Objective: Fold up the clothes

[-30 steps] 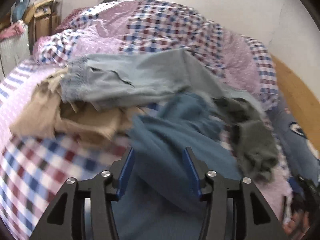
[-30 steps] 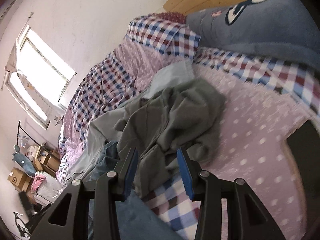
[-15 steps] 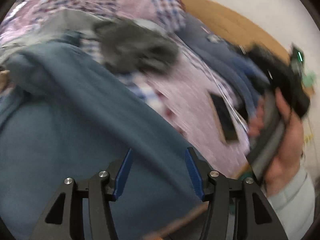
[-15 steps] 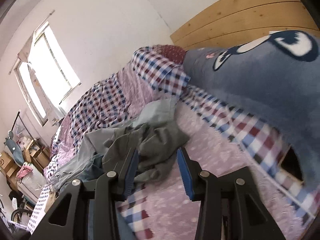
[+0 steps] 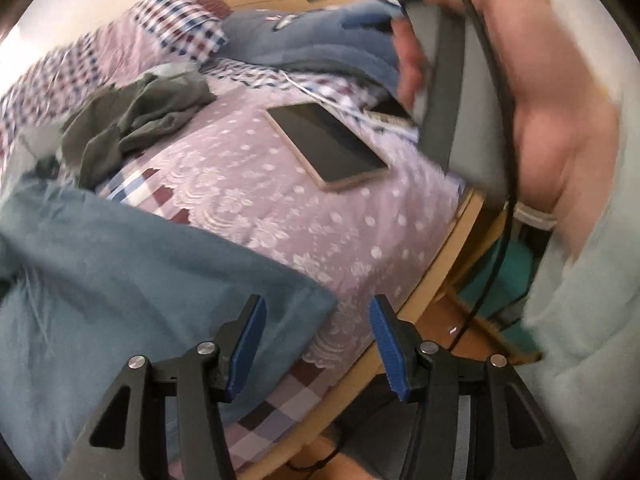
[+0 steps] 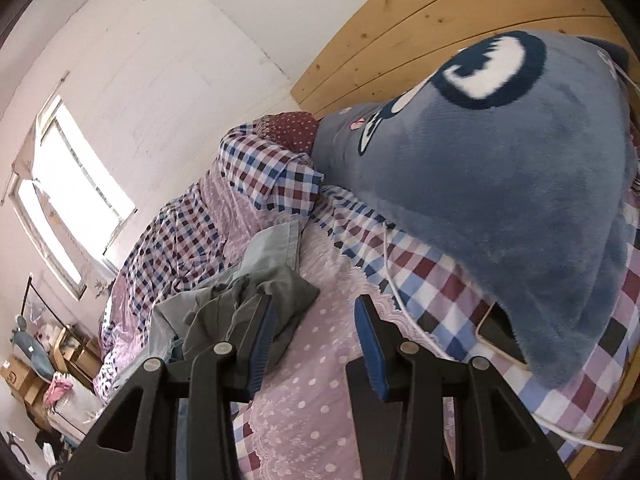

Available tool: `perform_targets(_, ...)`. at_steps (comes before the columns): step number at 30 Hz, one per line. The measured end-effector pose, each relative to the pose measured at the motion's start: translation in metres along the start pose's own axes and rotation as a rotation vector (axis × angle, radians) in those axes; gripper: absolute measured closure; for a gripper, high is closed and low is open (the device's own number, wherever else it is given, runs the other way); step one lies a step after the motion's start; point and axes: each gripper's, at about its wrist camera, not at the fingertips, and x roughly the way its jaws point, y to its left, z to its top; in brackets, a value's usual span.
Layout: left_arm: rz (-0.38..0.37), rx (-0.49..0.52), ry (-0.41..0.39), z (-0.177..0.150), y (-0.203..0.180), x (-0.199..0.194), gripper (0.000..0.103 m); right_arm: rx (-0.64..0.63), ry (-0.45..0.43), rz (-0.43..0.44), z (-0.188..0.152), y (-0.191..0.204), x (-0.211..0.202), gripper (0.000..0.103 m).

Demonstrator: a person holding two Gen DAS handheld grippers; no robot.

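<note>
A teal-blue garment (image 5: 132, 280) lies spread over the near left of the bed, its corner reaching between my fingers. My left gripper (image 5: 314, 344) hovers open just above that corner and the bed's edge. A crumpled grey-green garment (image 5: 136, 116) sits farther back on the pink dotted bedspread; it also shows as the grey-green garment (image 6: 248, 312) in the right wrist view, with a pale blue garment (image 6: 276, 244) behind it. My right gripper (image 6: 316, 344) is open above the bedspread, holding nothing. A person's hand (image 5: 552, 120) holds the right gripper's handle at the upper right.
A phone (image 5: 326, 144) lies face up on the bedspread with a white cable (image 5: 320, 98) beside it. A big blue plush pillow (image 6: 500, 200) fills the bed's head end against the wooden headboard (image 6: 440, 28). The wooden bed rail (image 5: 416, 304) runs below my left gripper.
The left wrist view has swung right from the clothes pile toward the bed's edge, phone and the person's hand. The right gripper has tilted up toward the plush pillow and headboard.
</note>
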Motion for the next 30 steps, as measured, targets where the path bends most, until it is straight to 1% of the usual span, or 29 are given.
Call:
perform_targets(4, 0.039, 0.037, 0.023, -0.003, -0.004, 0.021, 0.045, 0.011, -0.003, 0.006, 0.002, -0.005, -0.003, 0.059)
perform_targets(6, 0.058, 0.045, 0.023, -0.004, -0.003, 0.027, 0.053, 0.014, -0.005, 0.006, 0.002, -0.005, -0.004, 0.059)
perform_targets(8, 0.068, 0.021, 0.015, -0.003, 0.004, 0.027, 0.075, 0.017, -0.004, 0.008, 0.002, -0.005, -0.004, 0.059)
perform_targets(9, 0.071, 0.004, 0.010, -0.002, 0.009, 0.027, 0.081, 0.017, -0.003, 0.008, 0.002, -0.005, -0.004, 0.059)
perform_targets(10, 0.068, -0.012, 0.008, -0.002, 0.014, 0.025, 0.095, 0.017, -0.002, 0.007, 0.002, -0.005, -0.003, 0.059)
perform_targets(13, 0.036, -0.063, -0.002, 0.001, 0.028, 0.016, 0.096, 0.014, 0.002, 0.007, 0.000, -0.002, -0.002, 0.059)
perform_targets(19, -0.005, -0.149, -0.109, 0.004, 0.058, -0.032, 0.097, 0.004, 0.015, 0.005, -0.003, 0.003, 0.004, 0.059)
perform_targets(21, -0.033, -0.213, -0.151, 0.006, 0.078, -0.054, 0.097, 0.001, 0.030, 0.015, -0.005, 0.005, 0.008, 0.059)
perform_targets(24, -0.042, -0.313, -0.244, 0.008, 0.117, -0.093, 0.097, -0.022, 0.058, 0.037, -0.010, 0.014, 0.015, 0.059)
perform_targets(28, -0.003, -0.429, -0.402, 0.005, 0.173, -0.154, 0.097, -0.076, 0.102, 0.073, -0.020, 0.035, 0.027, 0.059)
perform_targets(30, 0.025, -0.493, -0.469, 0.001, 0.202, -0.186, 0.097, -0.119, 0.127, 0.097, -0.028, 0.052, 0.034, 0.059)
